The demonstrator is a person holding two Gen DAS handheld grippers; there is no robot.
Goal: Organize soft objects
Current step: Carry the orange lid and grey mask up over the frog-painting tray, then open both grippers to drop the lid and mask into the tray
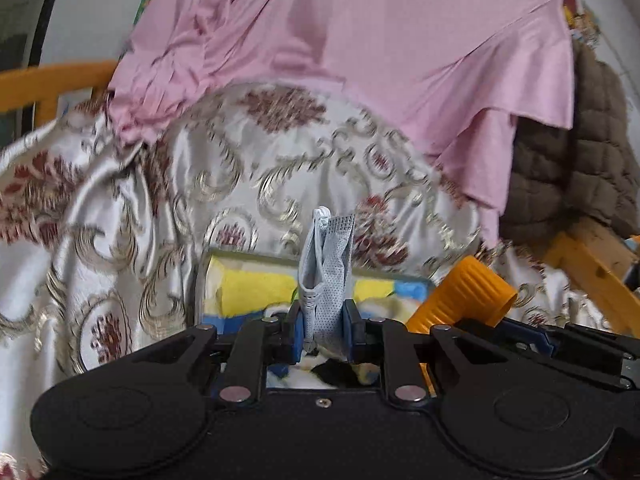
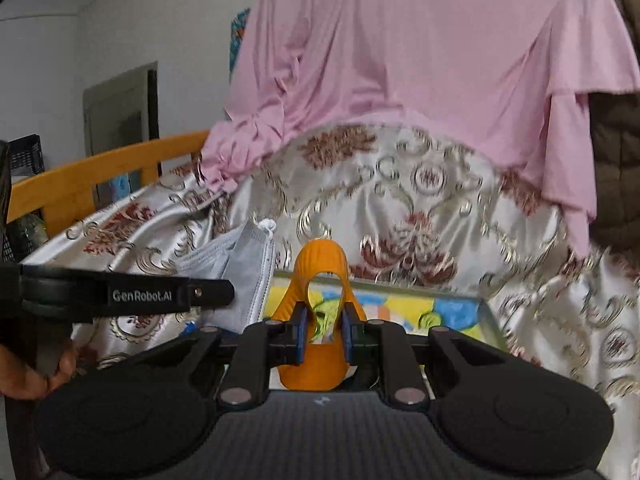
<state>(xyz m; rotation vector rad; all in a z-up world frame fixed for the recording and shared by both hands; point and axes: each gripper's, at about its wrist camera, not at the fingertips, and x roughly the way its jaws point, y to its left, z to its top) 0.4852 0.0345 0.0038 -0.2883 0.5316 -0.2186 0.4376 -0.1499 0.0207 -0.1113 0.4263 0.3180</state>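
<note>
The left claw (image 1: 323, 322) pinches a folded grey cloth face mask (image 1: 326, 276) that stands straight up. Just to its right, the right claw (image 2: 324, 330) squeezes a soft orange ribbed sleeve (image 2: 320, 316). The colourful picture tray (image 2: 452, 304) lies right below and ahead of both, on the shiny flowered bedspread (image 2: 400, 208). The right claw looks a bit nearer.

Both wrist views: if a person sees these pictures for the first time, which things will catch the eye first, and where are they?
The big pink cloth hangs across the top, over a shiny patterned fabric below it. In the foreground, the right gripper is shut on an orange ribbed object, and the left gripper is shut on a grey face mask that stands upright. A colourful tray lies under both.
</note>
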